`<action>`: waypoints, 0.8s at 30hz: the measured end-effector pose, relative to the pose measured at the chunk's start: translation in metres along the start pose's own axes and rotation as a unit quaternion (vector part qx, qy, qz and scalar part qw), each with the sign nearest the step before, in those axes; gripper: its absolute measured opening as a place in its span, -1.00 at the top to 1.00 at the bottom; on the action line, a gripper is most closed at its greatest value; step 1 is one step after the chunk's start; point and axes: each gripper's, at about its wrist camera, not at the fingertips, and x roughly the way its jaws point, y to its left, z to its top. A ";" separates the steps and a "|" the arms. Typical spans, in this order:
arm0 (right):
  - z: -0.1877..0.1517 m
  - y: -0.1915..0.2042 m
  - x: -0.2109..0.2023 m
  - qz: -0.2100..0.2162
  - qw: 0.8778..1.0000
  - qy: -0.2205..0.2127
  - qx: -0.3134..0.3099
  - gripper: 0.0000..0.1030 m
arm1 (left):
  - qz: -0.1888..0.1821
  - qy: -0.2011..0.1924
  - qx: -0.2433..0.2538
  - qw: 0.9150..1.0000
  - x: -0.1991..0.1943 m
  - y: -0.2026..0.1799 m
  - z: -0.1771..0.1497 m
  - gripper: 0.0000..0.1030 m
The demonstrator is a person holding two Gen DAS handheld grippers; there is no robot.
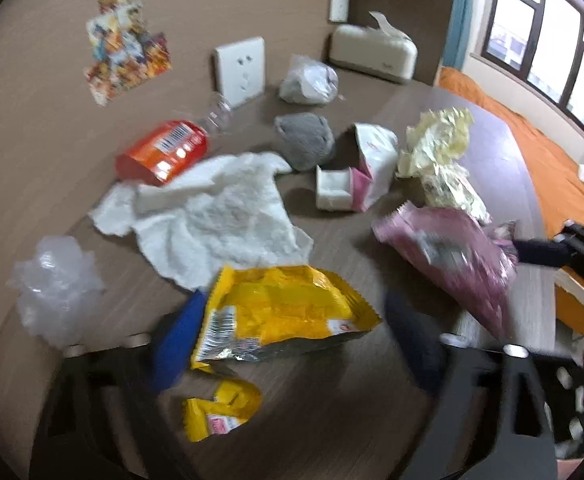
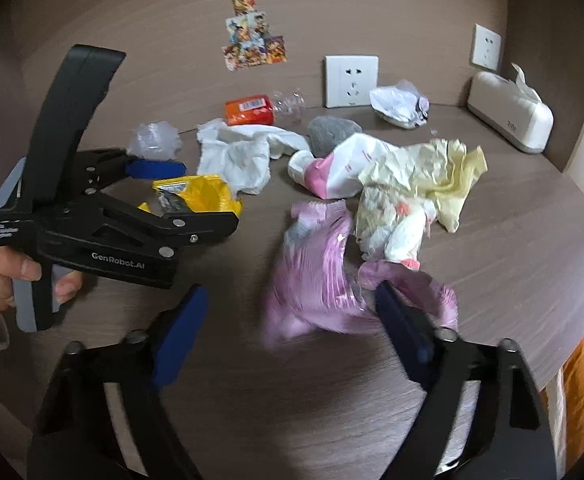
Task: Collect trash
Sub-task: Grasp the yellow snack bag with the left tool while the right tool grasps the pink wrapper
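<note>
Left gripper (image 1: 292, 340): jaws apart around yellow snack bag (image 1: 284, 312), contact blurred, unclear.
Right gripper (image 2: 292, 320): jaws apart, pink plastic bag (image 2: 315, 276) between, grip unclear.

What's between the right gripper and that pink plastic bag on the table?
Nothing visible. The pink plastic bag already lies between the open fingers of the right gripper, with bare table around it; the pale yellow wrapper sits just beyond.
</note>
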 end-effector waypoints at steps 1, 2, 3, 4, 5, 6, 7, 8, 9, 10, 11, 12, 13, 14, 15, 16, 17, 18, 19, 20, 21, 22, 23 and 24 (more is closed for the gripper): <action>-0.001 -0.002 0.005 0.002 1.000 0.007 0.009 -0.05 | -0.001 -0.002 0.003 1.000 0.000 -0.001 -0.001 -0.52; -0.002 -0.003 0.008 0.002 1.000 0.011 0.017 0.16 | -0.006 -0.001 0.008 1.000 0.000 -0.002 -0.001 -0.47; -0.002 -0.005 0.009 0.008 1.000 0.010 0.027 0.44 | -0.009 -0.004 0.008 1.000 -0.002 -0.002 0.000 -0.34; -0.002 -0.007 0.007 0.013 0.999 0.003 0.038 0.45 | -0.014 -0.008 0.006 1.000 -0.005 -0.002 0.001 -0.25; -0.001 -0.008 0.004 0.018 0.999 -0.004 0.045 0.51 | -0.020 -0.007 0.002 1.000 -0.008 0.000 0.002 0.01; 0.001 -0.008 -0.001 0.026 0.998 -0.014 0.050 0.58 | -0.025 -0.007 -0.001 1.000 -0.010 0.001 0.004 0.25; 0.003 -0.007 -0.005 0.027 0.998 -0.021 0.051 0.61 | -0.028 -0.008 -0.005 1.000 -0.013 0.002 0.004 0.38; 0.006 -0.007 -0.009 0.028 0.998 -0.027 0.051 0.66 | -0.034 -0.007 -0.011 0.999 -0.016 0.003 0.005 0.47; 0.009 -0.005 -0.014 0.035 0.998 -0.033 0.050 0.70 | -0.037 -0.009 -0.015 0.999 -0.019 0.002 0.005 0.49; 0.011 -0.004 -0.017 0.038 0.997 -0.037 0.047 0.70 | -0.041 -0.010 -0.017 0.999 -0.023 0.001 0.004 0.51; 0.013 -0.003 -0.019 0.040 0.997 -0.040 0.044 0.74 | -0.042 -0.011 -0.018 0.999 -0.025 -0.001 0.003 0.53; 0.016 -0.001 -0.023 0.044 0.997 -0.044 0.039 0.74 | -0.041 -0.012 -0.020 0.999 -0.027 -0.002 0.003 0.53; 0.017 0.000 -0.027 0.046 0.997 -0.048 0.036 0.74 | -0.042 -0.011 -0.020 0.999 -0.029 -0.004 0.002 0.54; 0.019 0.000 -0.032 0.046 0.997 -0.053 0.034 0.74 | -0.042 -0.011 -0.019 0.999 -0.031 -0.006 0.001 0.56; 0.020 0.000 -0.035 0.048 0.997 -0.055 0.033 0.75 | -0.041 -0.010 -0.021 0.999 -0.033 -0.008 0.000 0.56; 0.022 -0.001 -0.038 0.048 0.997 -0.059 0.032 0.75 | -0.041 -0.010 -0.023 0.999 -0.033 -0.008 0.000 0.56; 0.023 -0.002 -0.043 0.047 0.996 -0.063 0.032 0.75 | -0.038 -0.011 -0.024 0.999 -0.034 -0.009 0.000 0.58; 0.024 -0.004 -0.046 0.047 0.996 -0.065 0.032 0.75 | -0.034 -0.010 -0.026 0.999 -0.037 -0.010 -0.001 0.59; 0.024 -0.006 -0.050 0.048 0.996 -0.068 0.034 0.75 | -0.032 -0.012 -0.028 0.999 -0.040 -0.011 -0.001 0.59; 0.024 -0.008 -0.055 0.047 0.996 -0.072 0.037 0.75 | -0.031 -0.014 -0.030 0.999 -0.043 -0.011 0.000 0.59; 0.024 -0.011 -0.059 0.047 0.995 -0.074 0.039 0.75 | -0.032 -0.018 -0.031 0.999 -0.048 -0.013 0.001 0.59; 0.025 -0.014 -0.063 0.045 0.995 -0.077 0.041 0.75 | -0.032 -0.020 -0.031 0.999 -0.052 -0.014 0.002 0.59; 0.024 -0.017 -0.069 0.043 0.995 -0.081 0.043 0.75 | -0.028 -0.024 -0.028 0.999 -0.058 -0.018 0.004 0.59; 0.024 -0.021 -0.076 0.040 0.994 -0.087 0.046 0.75 | -0.025 -0.027 -0.022 0.999 -0.062 -0.022 0.006 0.59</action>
